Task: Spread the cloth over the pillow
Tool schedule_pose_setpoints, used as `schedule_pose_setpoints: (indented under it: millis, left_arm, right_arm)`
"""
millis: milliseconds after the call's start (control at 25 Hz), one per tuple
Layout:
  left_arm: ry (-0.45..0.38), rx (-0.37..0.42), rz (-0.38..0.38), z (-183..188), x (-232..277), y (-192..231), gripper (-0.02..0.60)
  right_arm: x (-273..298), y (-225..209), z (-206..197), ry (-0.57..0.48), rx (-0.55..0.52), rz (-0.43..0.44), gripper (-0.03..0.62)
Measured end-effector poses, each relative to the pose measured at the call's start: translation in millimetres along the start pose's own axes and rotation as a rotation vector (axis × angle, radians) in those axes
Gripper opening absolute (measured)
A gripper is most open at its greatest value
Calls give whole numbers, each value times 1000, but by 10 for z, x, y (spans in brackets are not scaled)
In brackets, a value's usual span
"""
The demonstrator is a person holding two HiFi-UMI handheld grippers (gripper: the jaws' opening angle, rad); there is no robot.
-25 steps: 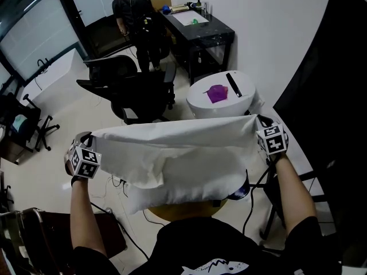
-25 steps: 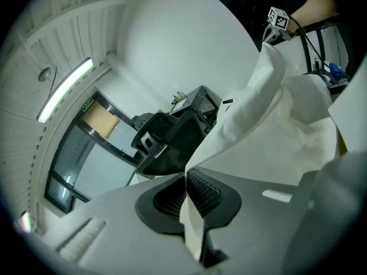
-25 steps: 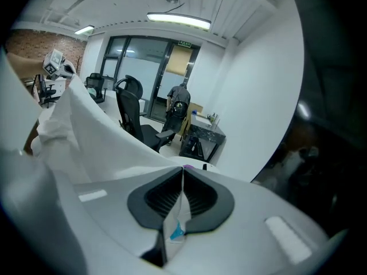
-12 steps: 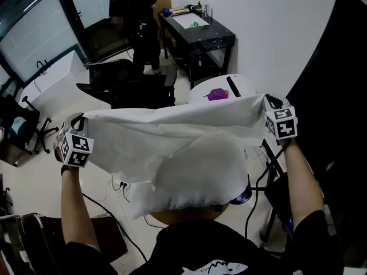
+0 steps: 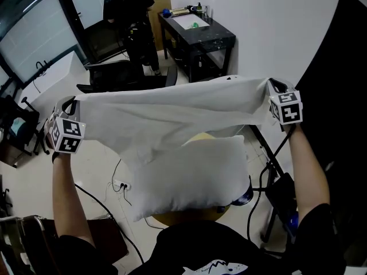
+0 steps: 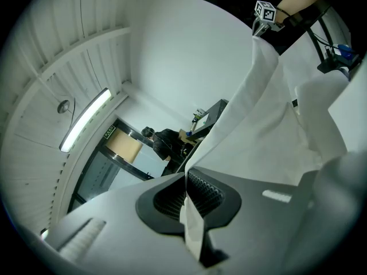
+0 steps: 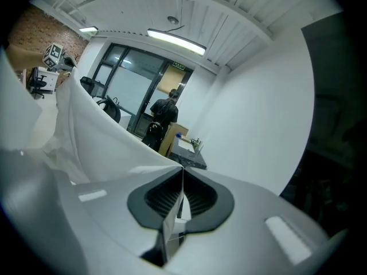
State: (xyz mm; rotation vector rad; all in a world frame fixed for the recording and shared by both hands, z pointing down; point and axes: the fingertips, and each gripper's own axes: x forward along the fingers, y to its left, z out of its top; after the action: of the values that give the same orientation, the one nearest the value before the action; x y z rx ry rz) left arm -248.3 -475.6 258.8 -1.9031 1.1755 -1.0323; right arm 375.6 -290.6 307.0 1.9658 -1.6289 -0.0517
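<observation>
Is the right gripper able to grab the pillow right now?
Probably not. The right gripper is shut on a corner of the white cloth and held above the pillow. Its jaws are already full, and the cloth hangs between it and the pillow.

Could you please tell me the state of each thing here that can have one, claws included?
left claw: shut on one cloth corner.
right claw: shut on the opposite corner.
cloth: held up, stretched between both claws.
pillow: lying flat below, mostly uncovered.
</observation>
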Motion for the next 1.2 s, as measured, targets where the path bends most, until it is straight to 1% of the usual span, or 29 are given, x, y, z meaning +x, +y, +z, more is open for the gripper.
schedule_pose_setpoints:
  millis: [320, 480, 640, 800, 920, 1040, 1200]
  left_arm:
    - [-5, -12, 9, -13, 67, 76, 0]
    - [-11, -28, 0, -34, 37, -35, 0]
    - [-4, -45, -34, -127, -11, -332, 0]
    - [19, -98, -79, -316, -107, -700, 0]
    - [24, -140, -88, -432, -269, -951, 0]
    - [30, -154, -98, -488, -440, -1154, 0]
    - [34, -167, -99, -519, -632, -1309, 0]
  right_arm:
    - [164, 46, 19, 23, 18, -8, 17]
    - [234, 113, -89, 57, 32, 7, 17]
    - [285, 236, -364, 111, 47, 30, 17]
    - [304, 406, -687, 155, 72, 65, 17]
    - [274, 508, -978, 181, 110, 78, 17]
    - [219, 574, -1233, 210, 144, 84, 17]
    - [170, 652, -1465, 241, 156, 93, 17]
